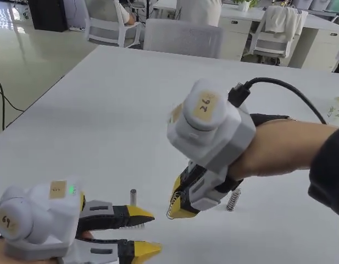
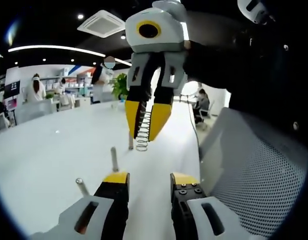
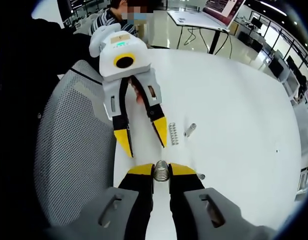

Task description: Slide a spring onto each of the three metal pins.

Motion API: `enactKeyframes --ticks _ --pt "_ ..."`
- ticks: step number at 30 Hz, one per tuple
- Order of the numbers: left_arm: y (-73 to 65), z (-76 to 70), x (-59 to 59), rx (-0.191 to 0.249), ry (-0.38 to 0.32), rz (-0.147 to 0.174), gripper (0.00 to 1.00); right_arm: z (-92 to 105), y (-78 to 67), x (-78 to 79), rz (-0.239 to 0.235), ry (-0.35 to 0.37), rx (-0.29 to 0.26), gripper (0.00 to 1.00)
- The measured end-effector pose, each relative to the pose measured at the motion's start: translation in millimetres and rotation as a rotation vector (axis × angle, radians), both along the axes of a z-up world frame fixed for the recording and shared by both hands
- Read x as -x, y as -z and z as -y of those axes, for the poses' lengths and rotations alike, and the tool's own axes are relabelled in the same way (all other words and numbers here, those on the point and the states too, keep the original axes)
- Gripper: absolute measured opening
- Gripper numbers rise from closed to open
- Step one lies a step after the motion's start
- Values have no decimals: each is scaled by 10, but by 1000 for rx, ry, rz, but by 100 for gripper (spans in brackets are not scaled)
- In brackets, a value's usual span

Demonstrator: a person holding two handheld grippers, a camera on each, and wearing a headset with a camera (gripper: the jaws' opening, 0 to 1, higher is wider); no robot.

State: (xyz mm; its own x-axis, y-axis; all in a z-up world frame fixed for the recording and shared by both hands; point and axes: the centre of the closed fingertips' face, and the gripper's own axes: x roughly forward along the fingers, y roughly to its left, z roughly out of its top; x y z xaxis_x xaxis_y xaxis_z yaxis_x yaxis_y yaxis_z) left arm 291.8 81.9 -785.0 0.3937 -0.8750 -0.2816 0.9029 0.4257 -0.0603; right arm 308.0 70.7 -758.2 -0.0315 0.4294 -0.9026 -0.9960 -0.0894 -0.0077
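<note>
The left gripper [image 1: 147,232] sits low at the near left of the bench [image 1: 120,110]. It lies roughly level and points to the right, its jaws well apart with nothing between them. The right gripper [image 1: 182,212] is carried on a bare forearm [image 1: 279,148] that enters from the right. It is tipped steeply down toward the left one, with a black cable [image 1: 284,88] running off its back. Its jaws are narrowed onto a held spring [image 1: 173,203], whose coils poke out below the yellow tips, close above the bench top. In the head view a pin [image 1: 133,196] stands upright just beyond the left jaws, and a loose spring [image 1: 233,199] lies on the bench near the right wrist. The left gripper view looks low along the bench and shows more pins than the head view. A nearest pin [image 2: 82,186] stands beside its own left jaw, a middle pin [image 2: 114,159] farther on, and a far pin [image 2: 130,143] just beside the lower end of the held spring. Whether spring and pin touch cannot be told. The right gripper view looks down from above, so the held spring appears end-on as a ring clamped between its jaws. It also shows the left gripper facing it with jaws spread and a mesh chair [image 3: 69,150] at the bench edge. A second loose spring [image 3: 173,133] lies just beside one tip of the left jaws, with a metal pin [image 3: 190,130] next to it.
</note>
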Motion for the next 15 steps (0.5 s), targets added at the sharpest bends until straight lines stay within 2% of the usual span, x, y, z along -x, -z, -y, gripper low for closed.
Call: enactKeyframes --ticks 6,15 --pt "7 -74 -23 12 -43 -9 37 86 -52 -135 23 34 -4 9" --pt "1 -236 -36 39 -105 -21 44 208 -70 -355 64 77 12 9"
